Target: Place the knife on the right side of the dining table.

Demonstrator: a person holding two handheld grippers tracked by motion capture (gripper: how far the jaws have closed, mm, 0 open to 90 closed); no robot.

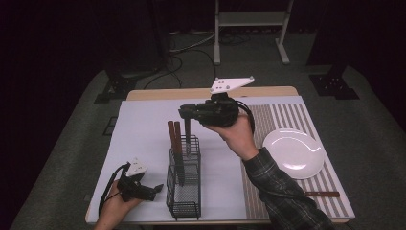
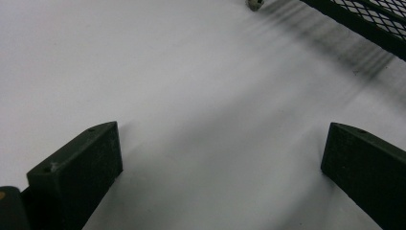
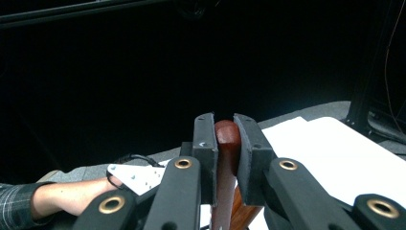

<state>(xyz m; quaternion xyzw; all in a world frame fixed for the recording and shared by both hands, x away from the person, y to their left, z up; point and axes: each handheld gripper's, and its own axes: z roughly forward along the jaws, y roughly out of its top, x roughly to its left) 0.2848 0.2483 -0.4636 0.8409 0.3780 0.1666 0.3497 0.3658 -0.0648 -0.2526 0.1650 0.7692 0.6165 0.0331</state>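
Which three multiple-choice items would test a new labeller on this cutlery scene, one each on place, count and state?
1. Where does the white plate lie?
A. on the striped mat
B. in the mesh caddy
C. on the floor

2. How many wooden handles stand in the caddy, apart from the held one?
A. none
B. two
C. five

3. How is the right tool?
A. wide open
B. shut on a wooden handle
C. lying on the table

Key: 1 A, plate sits on stripes; 2 B, two upright; 3 B, jaws clamp it.
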